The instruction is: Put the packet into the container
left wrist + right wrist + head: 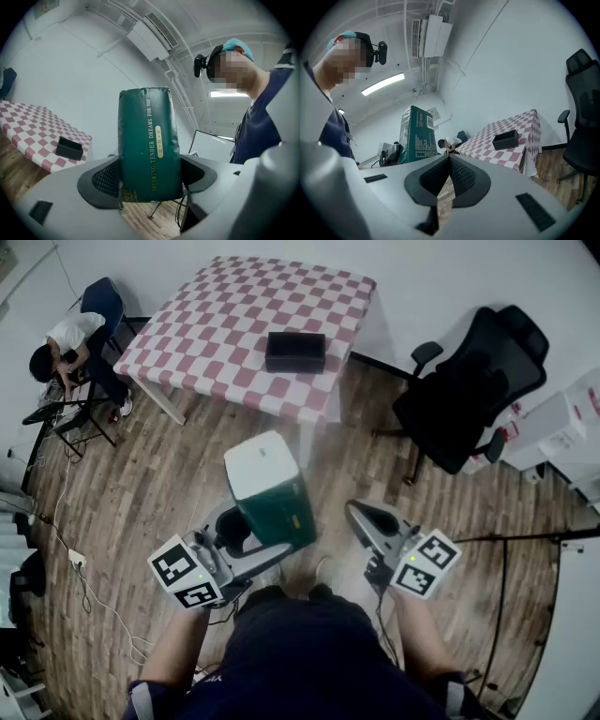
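Glossy green packet [149, 140] — clamped upright in the left gripper [150, 183].
Boxy, smooth-sided; the right gripper [449, 176] has its jaws pressed together, empty. Black rectangular container [295, 351] sits well apart on the checkered table [234, 324] — office chair [473, 381] beside it.

Deep green packet, red-check table, black box

The packet [149, 140] is dark green with gold lettering down its face and one white end. The left gripper [258, 540] and right gripper [356, 510] are pale grey with black pads and black-and-white square markers. The far table [225, 324] is covered in red-and-white checks, and the container [295, 351] on it is black. At right the office chair [473, 390] is black. The plank floor [159, 474] is brown wood and the wall [450, 277] is white.
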The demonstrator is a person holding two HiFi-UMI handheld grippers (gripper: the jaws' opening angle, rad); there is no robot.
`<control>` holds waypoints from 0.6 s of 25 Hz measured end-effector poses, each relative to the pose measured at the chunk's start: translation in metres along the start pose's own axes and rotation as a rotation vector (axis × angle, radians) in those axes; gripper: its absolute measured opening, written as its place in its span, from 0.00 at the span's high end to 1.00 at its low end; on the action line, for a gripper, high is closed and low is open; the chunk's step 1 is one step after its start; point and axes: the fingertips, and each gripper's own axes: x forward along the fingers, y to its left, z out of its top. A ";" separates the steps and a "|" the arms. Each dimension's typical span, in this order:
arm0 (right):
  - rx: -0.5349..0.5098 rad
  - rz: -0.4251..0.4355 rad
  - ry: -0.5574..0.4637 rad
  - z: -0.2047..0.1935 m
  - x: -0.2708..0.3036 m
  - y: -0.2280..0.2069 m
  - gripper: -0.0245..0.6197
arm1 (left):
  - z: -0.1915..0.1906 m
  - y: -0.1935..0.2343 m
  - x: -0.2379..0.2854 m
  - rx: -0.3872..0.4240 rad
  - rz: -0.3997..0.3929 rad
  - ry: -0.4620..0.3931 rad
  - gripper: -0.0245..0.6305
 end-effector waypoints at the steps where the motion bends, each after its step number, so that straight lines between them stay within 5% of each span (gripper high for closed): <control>1: 0.002 0.002 0.001 0.000 0.000 0.000 0.94 | 0.000 0.001 0.000 -0.003 0.002 -0.001 0.33; 15: 0.057 0.026 0.015 -0.005 -0.016 -0.026 0.93 | -0.009 -0.005 0.028 -0.031 0.004 -0.010 0.33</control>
